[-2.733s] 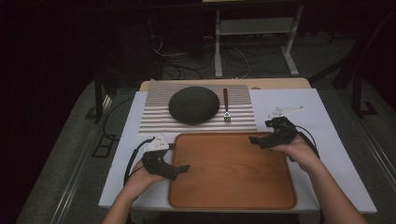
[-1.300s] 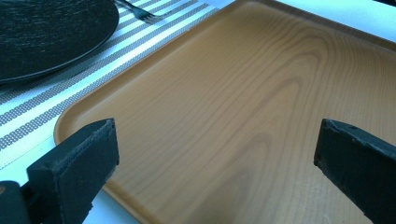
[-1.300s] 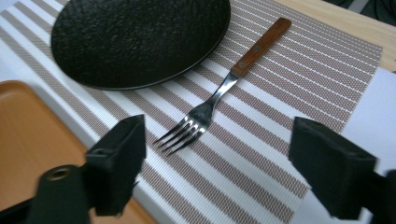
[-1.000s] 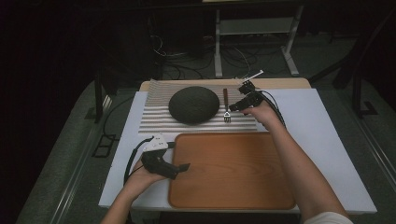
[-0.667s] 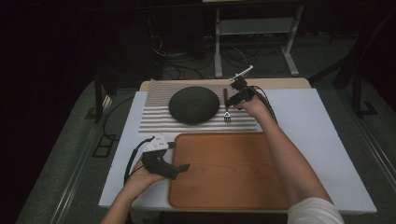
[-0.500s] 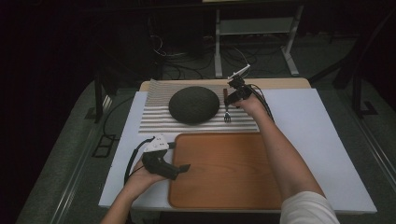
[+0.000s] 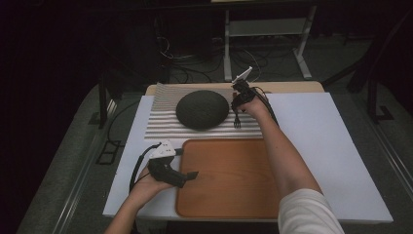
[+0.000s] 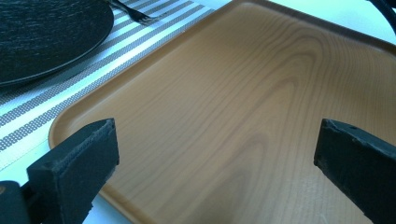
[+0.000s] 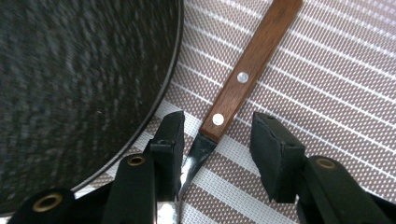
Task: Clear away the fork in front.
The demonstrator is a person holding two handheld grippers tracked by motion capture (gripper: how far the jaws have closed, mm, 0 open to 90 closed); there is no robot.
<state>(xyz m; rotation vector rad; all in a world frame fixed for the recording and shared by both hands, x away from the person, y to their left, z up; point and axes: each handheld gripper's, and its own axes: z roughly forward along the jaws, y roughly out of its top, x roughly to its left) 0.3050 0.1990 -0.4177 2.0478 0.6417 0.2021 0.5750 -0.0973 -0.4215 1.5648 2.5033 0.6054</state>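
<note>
White table [image 7: 311, 131], metal frame [image 7: 265, 29] and cables [image 7: 195, 68] behind

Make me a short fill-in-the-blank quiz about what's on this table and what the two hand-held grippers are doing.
1. The fork has a ____ handle.
2. The right hand-held gripper has its jaws on either side of the ____.
3. The left hand-held gripper is open above the wooden ____.
4. The dark plate sits on a ____ placemat.

Answers: wooden; fork; tray; striped
</note>
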